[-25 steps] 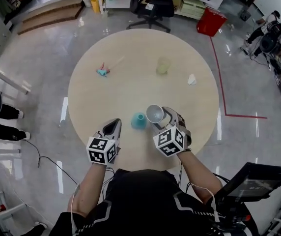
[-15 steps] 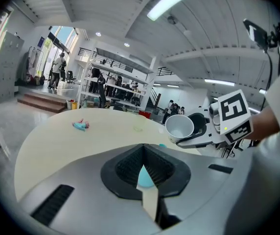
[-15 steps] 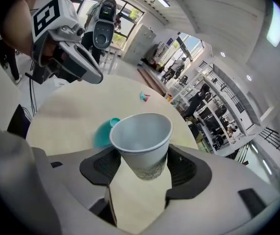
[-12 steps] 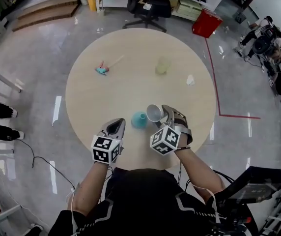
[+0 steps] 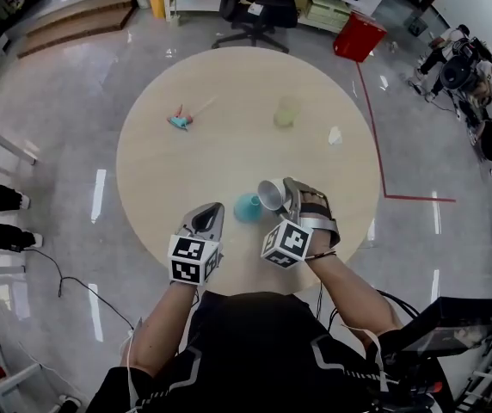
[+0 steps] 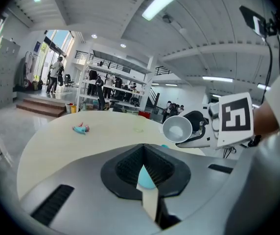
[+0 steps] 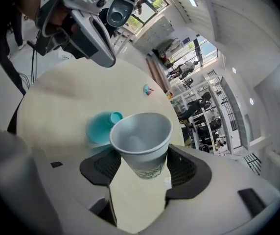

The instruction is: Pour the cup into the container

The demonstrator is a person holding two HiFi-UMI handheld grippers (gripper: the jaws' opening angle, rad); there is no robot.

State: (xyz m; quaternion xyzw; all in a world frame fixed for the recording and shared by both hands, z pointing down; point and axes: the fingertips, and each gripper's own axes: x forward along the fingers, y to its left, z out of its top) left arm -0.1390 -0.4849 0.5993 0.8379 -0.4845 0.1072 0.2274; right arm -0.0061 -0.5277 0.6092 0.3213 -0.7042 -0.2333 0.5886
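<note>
Close to the near edge of the desk point(image 5: 229, 144), the left gripper point(image 5: 209, 216) hovers with its jaws all but together and nothing between them. To its right, the right gripper point(image 5: 285, 195) has its jaws set wide and clamped on the sides of a white paper cup point(image 5: 271, 194), which is tipped with its mouth toward the left. The cup's rim hangs just above the right edge of the teal container point(image 5: 246, 207) (round, standing on the desk just beyond the two grippers), and well beyond on the far half lie a small teal-and-pink thing point(image 5: 180, 122) at left, a pale translucent cup point(image 5: 286, 114) and a white scrap point(image 5: 335, 137) at right.
</note>
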